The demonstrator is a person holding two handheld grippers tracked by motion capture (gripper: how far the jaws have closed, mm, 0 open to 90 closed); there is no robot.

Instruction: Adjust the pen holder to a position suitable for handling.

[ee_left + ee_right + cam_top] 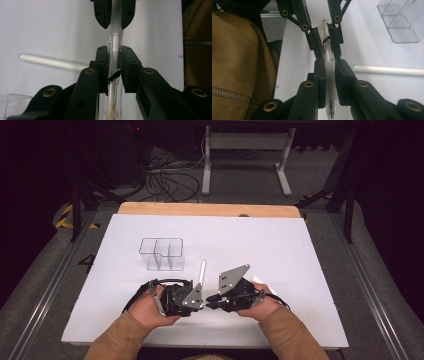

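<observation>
one clear pen (115,47), held off the bench (280,245) between both hand-held grippers, near the front edge and just ahead of the person's hands. long axis running straight from one gripper to the other, so each camera looks down the barrel at the opposite jaws. clear barrel end with the dark band clamped in the left hand-held gripper (114,67); frosted grip end, tip toward the camera, clamped in the right hand-held gripper (329,72). both sets of jaws closed down to the width of the pen, pads pressed flat on either side, nothing else held. grippers nearly nose to nose in the high view, left (176,298) and right (231,297), neither nearer the pen than the other, with a short stretch of barrel bare between them. likely a pull-apart or twist along that shared axis coming next, judging by the opposed grips. beyond the pen, lying loose on the bench: a white pen (387,70) just past the grippers, pointing away from the person. farther back and to the left, well apart: a clear compartment organiser (162,253), standing upright.
</observation>
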